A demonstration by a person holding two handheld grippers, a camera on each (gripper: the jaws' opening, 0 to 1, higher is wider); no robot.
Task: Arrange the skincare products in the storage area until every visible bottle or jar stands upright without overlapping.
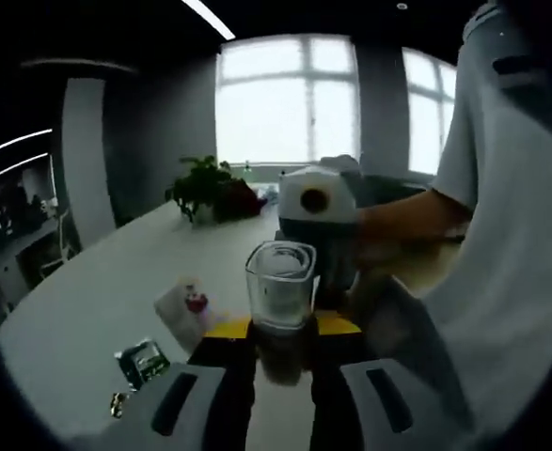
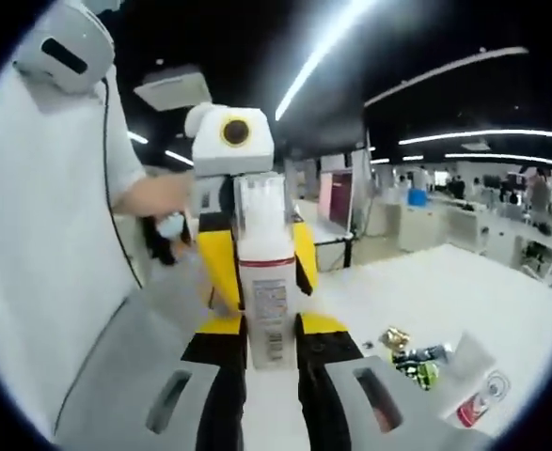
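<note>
Bottle (image 2: 264, 282) between two grippers

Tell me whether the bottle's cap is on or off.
On: a clear cap sits atop the bottle, held between both grippers.

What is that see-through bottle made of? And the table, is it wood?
The bottle looks like clear plastic or glass: you can see through its square cap, and it shines. I can't tell which. Its lower part is white with a printed label. The table looks smooth, white and a bit glossy, likely laminate, not bare wood.
</note>
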